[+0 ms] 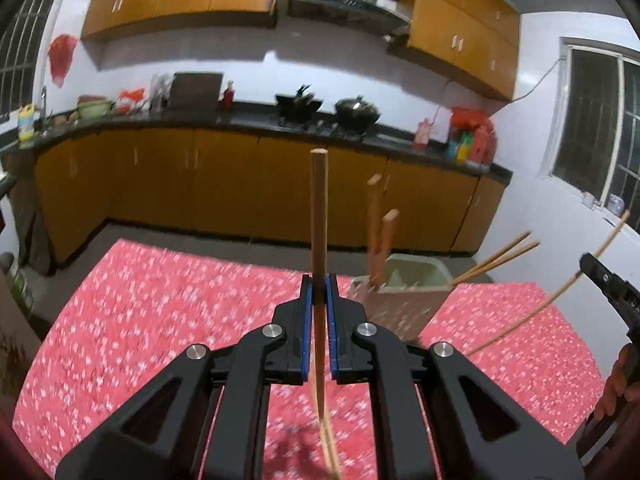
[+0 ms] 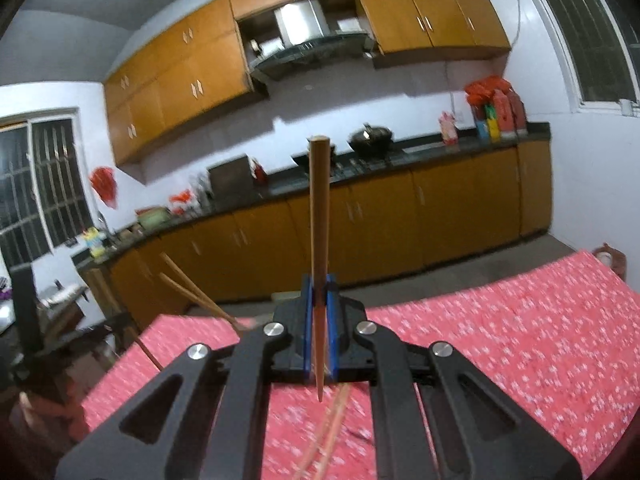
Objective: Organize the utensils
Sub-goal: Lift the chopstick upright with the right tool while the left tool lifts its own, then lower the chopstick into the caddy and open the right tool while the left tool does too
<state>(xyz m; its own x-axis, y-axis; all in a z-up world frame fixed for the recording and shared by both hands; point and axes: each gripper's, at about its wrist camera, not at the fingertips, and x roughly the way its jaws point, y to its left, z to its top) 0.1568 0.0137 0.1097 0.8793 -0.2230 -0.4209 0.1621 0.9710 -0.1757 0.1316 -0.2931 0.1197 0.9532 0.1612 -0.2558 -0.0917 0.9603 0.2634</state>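
Observation:
My left gripper (image 1: 319,280) is shut on a wooden chopstick (image 1: 319,216) that stands upright between its blue pads, above the red flowered tablecloth (image 1: 160,300). To its right stands a pale utensil holder (image 1: 404,292) with several chopsticks (image 1: 496,258) leaning out of it. My right gripper (image 2: 319,282) is shut on another wooden chopstick (image 2: 319,208), also upright; it shows at the right edge of the left wrist view (image 1: 600,272) holding that long stick. More chopsticks (image 2: 192,292) lean in from the left of the right wrist view.
The red tablecloth (image 2: 520,340) covers the table. Beyond it run orange kitchen cabinets (image 1: 224,192) and a dark counter (image 1: 248,120) with woks and bottles. The person's hand (image 1: 620,380) is at the right edge. Barred windows are on both side walls.

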